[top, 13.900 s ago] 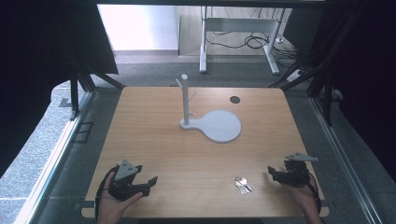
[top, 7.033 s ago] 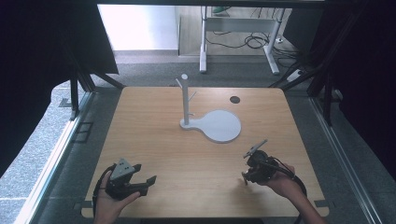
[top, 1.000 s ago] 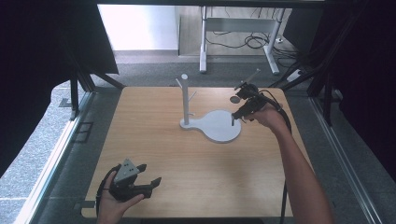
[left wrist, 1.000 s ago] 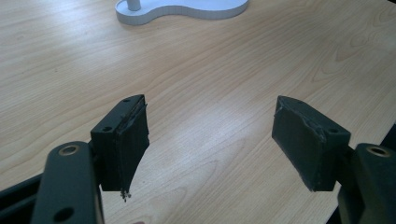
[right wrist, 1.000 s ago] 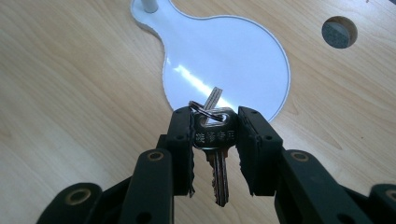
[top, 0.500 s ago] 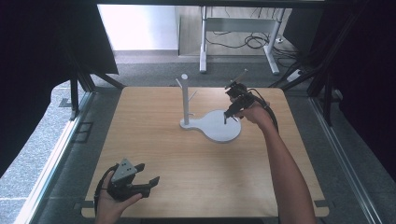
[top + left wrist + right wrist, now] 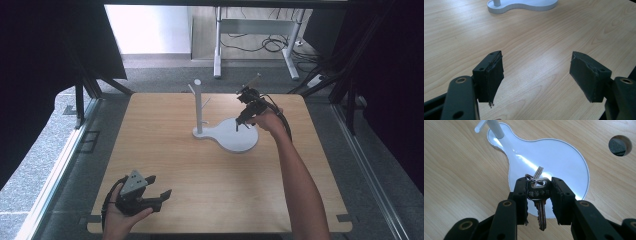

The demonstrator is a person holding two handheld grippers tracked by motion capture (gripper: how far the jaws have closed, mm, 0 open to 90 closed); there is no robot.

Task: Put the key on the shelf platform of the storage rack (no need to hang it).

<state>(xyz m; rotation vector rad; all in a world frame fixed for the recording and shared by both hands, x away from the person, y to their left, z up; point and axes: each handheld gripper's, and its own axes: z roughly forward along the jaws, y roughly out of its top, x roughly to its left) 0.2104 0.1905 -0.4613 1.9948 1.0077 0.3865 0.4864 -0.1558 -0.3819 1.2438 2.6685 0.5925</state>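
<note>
**Keys carried to the white stand, hanging not yet done**

Pale wood covers the table [image 7: 210, 190], with a grey floor and a desk frame beyond its far edge. At the table's centre stands one white stand [image 7: 227, 136]: a rounded flat base with an upright post [image 7: 199, 105] at its ten o'clock end, and two short pegs that I can count near the post's top. One round hole [image 7: 620, 145] is cut in the tabletop toward the far right, at about one o'clock from the base.

One bunch of keys [image 7: 538, 195] is in play; at least two keys on a ring show, though the exact count is hard to tell. The right gripper [image 7: 539, 197] is clamped on the head of the front key and hangs over the base, at about three o'clock from the post. The left gripper [image 7: 537, 75] rests near the table's seven o'clock corner with its jaws apart and nothing between them.

The step in hand looks like the carry: the keys are lifted and brought to the stand. Judging by the pegs, the next move calls for shifting toward nine o'clock, raising the ring to peg height, and threading it over a peg before letting go. The ring is small, so alignment matters.
</note>
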